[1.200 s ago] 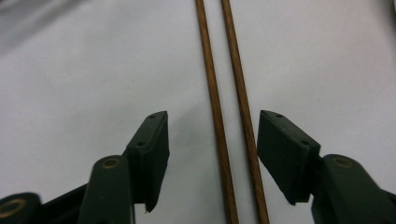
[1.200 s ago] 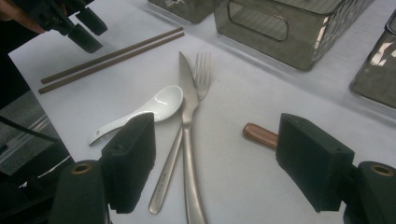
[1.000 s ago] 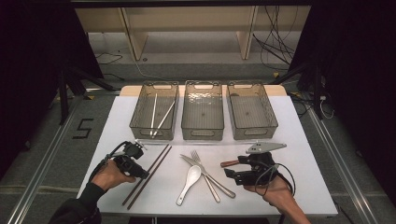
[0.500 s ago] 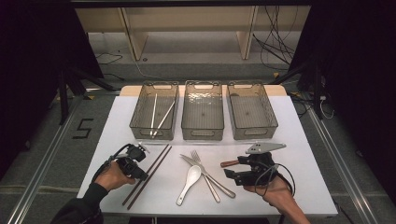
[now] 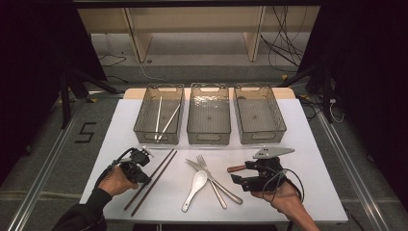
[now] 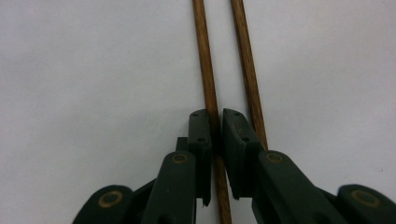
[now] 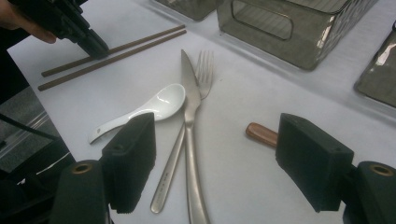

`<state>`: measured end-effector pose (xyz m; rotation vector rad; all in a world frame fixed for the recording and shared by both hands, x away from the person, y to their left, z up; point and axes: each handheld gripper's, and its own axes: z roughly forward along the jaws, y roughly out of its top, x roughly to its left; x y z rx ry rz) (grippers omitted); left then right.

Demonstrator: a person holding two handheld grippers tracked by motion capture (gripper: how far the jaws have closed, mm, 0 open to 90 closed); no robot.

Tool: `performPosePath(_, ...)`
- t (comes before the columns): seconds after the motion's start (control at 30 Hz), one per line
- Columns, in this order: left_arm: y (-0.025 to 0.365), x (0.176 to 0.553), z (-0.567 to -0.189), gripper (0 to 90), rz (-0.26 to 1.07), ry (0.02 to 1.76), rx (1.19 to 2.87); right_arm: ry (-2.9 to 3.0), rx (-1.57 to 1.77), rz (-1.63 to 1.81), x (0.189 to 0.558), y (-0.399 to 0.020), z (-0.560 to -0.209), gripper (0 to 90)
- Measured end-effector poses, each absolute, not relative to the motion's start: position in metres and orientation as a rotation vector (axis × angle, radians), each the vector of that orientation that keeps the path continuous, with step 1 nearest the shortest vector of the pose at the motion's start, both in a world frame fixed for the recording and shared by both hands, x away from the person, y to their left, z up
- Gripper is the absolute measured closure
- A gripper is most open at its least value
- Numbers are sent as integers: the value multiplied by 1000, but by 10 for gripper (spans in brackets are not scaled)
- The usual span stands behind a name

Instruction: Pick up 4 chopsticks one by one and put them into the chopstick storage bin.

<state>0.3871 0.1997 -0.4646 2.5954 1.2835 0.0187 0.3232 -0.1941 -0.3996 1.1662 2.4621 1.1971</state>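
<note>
Left gripper (image 6: 215,140) jaws have just been closing; now pinching the nearer brown chopstick (image 6: 208,84), which lies on the white table (image 5: 308,144), just left of the white spoon (image 5: 196,185). Second chopstick (image 6: 247,70) lies just beside it, not gripped. Right gripper (image 7: 215,158) spread wide, unmoved, right of the spoon, nothing between its jaws.

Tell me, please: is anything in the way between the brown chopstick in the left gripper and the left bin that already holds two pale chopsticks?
Nothing visible blocks it. The left gripper, jaws just closed, pinches one brown chopstick; bare table lies before the left bin.
</note>
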Motion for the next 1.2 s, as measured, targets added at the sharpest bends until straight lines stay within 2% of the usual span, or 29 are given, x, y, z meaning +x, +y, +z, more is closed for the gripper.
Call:
performPosePath(0.7, 205, 388, -460, 844, 26, 1286, 2565, 2462, 1166, 1199, 323, -194, -399, 298)
performPosePath(1.2, 210, 386, -430, 844, 77, 1202, 2469, 2460, 1168, 1201, 323, -194, -399, 298)
